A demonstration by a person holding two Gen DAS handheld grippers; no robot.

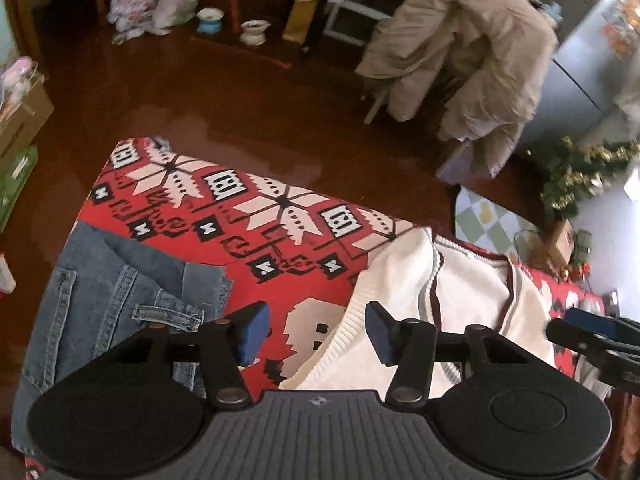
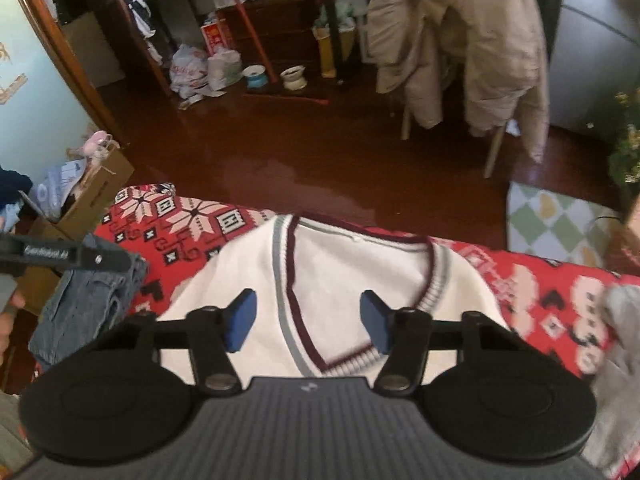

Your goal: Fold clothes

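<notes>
A cream knit vest (image 2: 340, 280) with a maroon and grey V-neck trim lies flat on the red patterned blanket (image 2: 188, 220). My right gripper (image 2: 308, 320) hovers open just above its neckline, nothing between the blue pads (image 2: 240, 322). In the left wrist view the vest (image 1: 472, 292) lies to the right, and my left gripper (image 1: 318, 332) stands open over the vest's left hem and the blanket (image 1: 260, 208). Folded blue jeans (image 1: 100, 300) rest on the blanket's left end, also the jeans (image 2: 88, 304) in the right wrist view. The right gripper's fingers (image 1: 592, 328) show at the right edge.
A chair draped with a beige coat (image 2: 460, 40) stands across the dark red floor. Cardboard boxes (image 2: 92, 192) sit left of the blanket, a checked mat (image 2: 560, 224) and a green plant (image 1: 580, 172) to the right. A grey garment (image 2: 624, 344) lies at the blanket's right end.
</notes>
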